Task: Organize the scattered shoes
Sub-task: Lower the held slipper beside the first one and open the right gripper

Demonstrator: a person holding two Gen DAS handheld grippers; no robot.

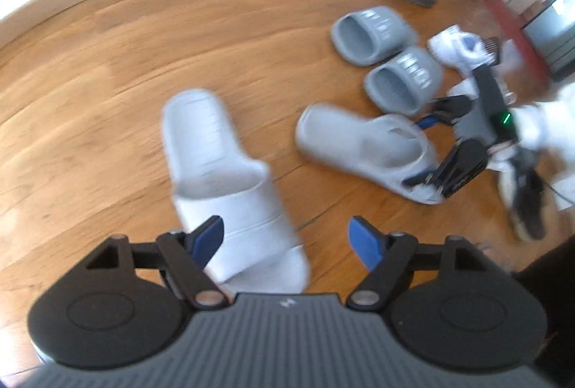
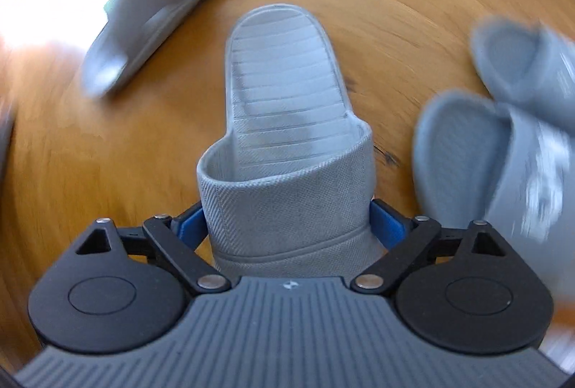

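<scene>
Wooden floor (image 1: 107, 72) carried the scattered shoes. On it the left gripper (image 1: 285, 240) hung with jaws wide and nothing between them, over the toe end of a pale slide (image 1: 219, 172). Further right, the right gripper (image 2: 287, 222) straddled the strap of a grey slide (image 2: 284, 122), blue pads at both sides; contact was unclear. Two darker grey slippers (image 1: 388, 57) sat side by side beyond.
</scene>
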